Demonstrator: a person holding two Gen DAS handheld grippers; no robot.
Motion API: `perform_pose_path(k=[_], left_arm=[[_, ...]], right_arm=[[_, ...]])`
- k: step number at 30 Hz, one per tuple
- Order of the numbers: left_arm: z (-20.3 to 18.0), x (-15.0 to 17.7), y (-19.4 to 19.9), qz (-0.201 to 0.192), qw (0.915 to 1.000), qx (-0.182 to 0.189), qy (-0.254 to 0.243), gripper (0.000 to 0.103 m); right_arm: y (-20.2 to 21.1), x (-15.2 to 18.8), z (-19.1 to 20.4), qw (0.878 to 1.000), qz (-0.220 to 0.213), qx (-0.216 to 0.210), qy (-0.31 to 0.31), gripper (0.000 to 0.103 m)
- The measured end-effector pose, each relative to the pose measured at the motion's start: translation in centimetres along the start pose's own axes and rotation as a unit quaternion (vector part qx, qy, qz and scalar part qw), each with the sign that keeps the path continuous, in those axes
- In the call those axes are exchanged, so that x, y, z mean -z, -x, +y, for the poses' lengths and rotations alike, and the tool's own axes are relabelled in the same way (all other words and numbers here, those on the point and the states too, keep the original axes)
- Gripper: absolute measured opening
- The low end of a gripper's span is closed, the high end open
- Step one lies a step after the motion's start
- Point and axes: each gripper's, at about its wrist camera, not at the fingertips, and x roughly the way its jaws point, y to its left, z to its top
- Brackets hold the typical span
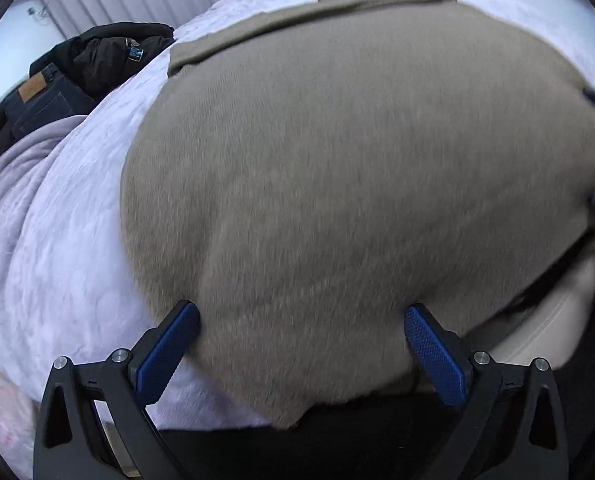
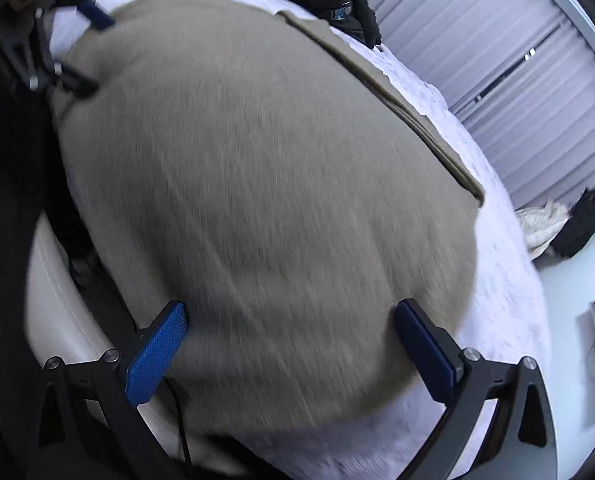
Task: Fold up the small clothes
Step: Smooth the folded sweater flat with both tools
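Taupe knit garment (image 1: 337,168) lies spread flat on lavender bedspread (image 1: 57,240), near edge hanging toward bed's front. Left gripper (image 1: 301,336) at garment's near edge, jaws wide, blue pads (image 1: 169,348) either side of the fabric, nothing pinched. Right gripper (image 2: 289,332) likewise wide over garment's near edge, holding nothing. Folded band along garment's far side. Beyond garment: dark jeans (image 1: 41,100) and black jacket (image 1: 109,52) piled, pleated curtain (image 2: 517,80) behind
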Motion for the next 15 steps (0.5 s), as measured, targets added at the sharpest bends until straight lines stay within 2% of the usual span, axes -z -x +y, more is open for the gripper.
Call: perform_pose_path(k=[2, 5, 8, 10, 13, 15], left_arm=[[-0.4, 0.1, 1.5, -0.007, 0.9999, -0.004, -0.007, 0.103], [0.1, -0.7, 4.7, -0.052, 0.9984, 0.020, 0.007, 0.103], [0.5, -3.1, 6.5, -0.091, 0.9934, 0.061, 0.035, 0.103], [0.8, -5.5, 6.3, -0.099, 0.9896, 0.083, 0.062, 0.103], [0.4, -7.4, 3.9, -0.059, 0.9891, 0.085, 0.105, 0.103], [0.2, -7.5, 2.0, -0.023, 0.9873, 0.083, 0.134, 0.103]], right_arm=[[0.7, 0.8, 0.0, 1.000, 0.005, 0.003, 0.011, 0.102], [2.2, 0.8, -1.5, 0.999, 0.001, -0.025, -0.022, 0.102], [3.7, -0.4, -4.4, 0.995, -0.032, -0.037, -0.088, 0.102], [4.1, -2.1, -6.3, 0.985, -0.059, -0.048, -0.152, 0.102], [3.4, -4.2, -7.1, 0.971, -0.078, -0.072, -0.216, 0.102], [1.9, -5.1, -6.0, 0.973, -0.060, -0.063, -0.213, 0.102]])
